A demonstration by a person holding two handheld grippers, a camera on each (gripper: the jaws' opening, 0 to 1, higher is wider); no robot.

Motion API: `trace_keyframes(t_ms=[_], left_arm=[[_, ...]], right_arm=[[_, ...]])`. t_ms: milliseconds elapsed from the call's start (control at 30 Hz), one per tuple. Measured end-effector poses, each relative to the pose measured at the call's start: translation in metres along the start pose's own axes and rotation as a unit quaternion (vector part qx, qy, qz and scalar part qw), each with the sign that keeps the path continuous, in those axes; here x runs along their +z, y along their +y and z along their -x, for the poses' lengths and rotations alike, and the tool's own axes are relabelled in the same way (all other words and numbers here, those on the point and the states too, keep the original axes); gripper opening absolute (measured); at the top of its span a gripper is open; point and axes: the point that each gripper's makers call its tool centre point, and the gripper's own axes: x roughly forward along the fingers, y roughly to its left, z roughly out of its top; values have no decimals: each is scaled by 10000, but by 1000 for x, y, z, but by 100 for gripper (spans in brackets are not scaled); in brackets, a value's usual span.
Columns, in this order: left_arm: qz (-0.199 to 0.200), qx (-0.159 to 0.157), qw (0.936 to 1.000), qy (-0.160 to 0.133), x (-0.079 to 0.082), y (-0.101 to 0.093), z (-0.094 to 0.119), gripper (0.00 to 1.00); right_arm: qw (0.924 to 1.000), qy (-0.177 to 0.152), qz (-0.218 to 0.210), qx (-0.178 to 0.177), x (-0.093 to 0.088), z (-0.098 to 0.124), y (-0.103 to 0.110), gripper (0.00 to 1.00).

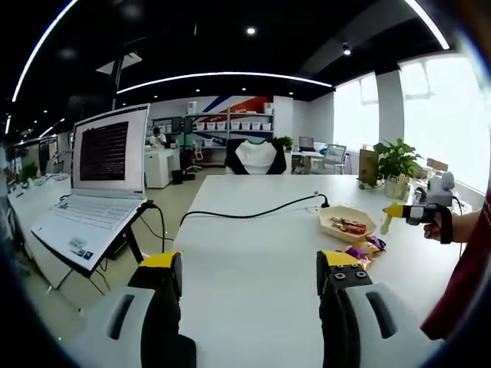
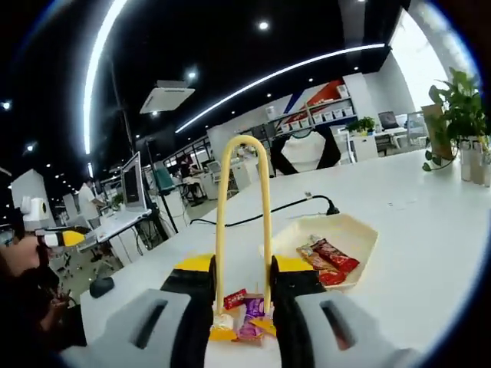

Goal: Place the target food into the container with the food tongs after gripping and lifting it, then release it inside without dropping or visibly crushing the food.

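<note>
Yellow food tongs (image 2: 243, 222) are showing pale against a white table (image 2: 414, 230); red and purple snack packets (image 2: 247, 310) are lying below; the tray (image 2: 360, 230) is appearing beige.

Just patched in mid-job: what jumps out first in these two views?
In the right gripper view, the yellow food tongs stand clamped between the right gripper jaws, tips over wrapped snacks on the white table. Just beyond sits the tray with more snacks. In the left gripper view, the left gripper hangs open, an open laptop at left.

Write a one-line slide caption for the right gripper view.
Right gripper holding yellow tongs over wrapped snacks on a white table, beside a tray with more snacks.
</note>
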Motion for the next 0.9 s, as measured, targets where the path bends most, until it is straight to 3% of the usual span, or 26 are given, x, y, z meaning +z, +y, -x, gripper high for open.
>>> trace_keyframes(t_ms=[167, 433, 467, 533, 567, 633, 700, 767, 900], left_arm=[[47, 274, 9996, 80, -7, 16, 20, 76], [78, 521, 9985, 119, -10, 31, 35, 76], [84, 530, 9985, 136, -11, 31, 35, 76], [73, 528, 9984, 160, -12, 31, 36, 76], [63, 523, 9985, 176, -12, 31, 36, 76], [48, 533, 9984, 200, -13, 31, 36, 76], [36, 540, 9983, 205, -13, 31, 36, 76], [60, 537, 9984, 187, -14, 30, 35, 76], [108, 493, 9985, 203, -18, 27, 30, 76]], right_arm=[[9990, 359, 250, 97, -26, -28, 9, 25], [9965, 664, 498, 136, -56, -43, 9, 23], [9961, 636, 584, 194, -58, -44, 12, 22], [9945, 674, 782, 174, -58, -44, 13, 2], [9934, 790, 832, 90, -61, -47, 11, 0], [9928, 820, 873, -4, -59, -46, 10, 0], [9942, 937, 495, 184, -57, -40, 18, 2], [9947, 754, 680, 159, -46, -32, 16, 3], [9922, 937, 783, 264, -49, -26, 16, 10]])
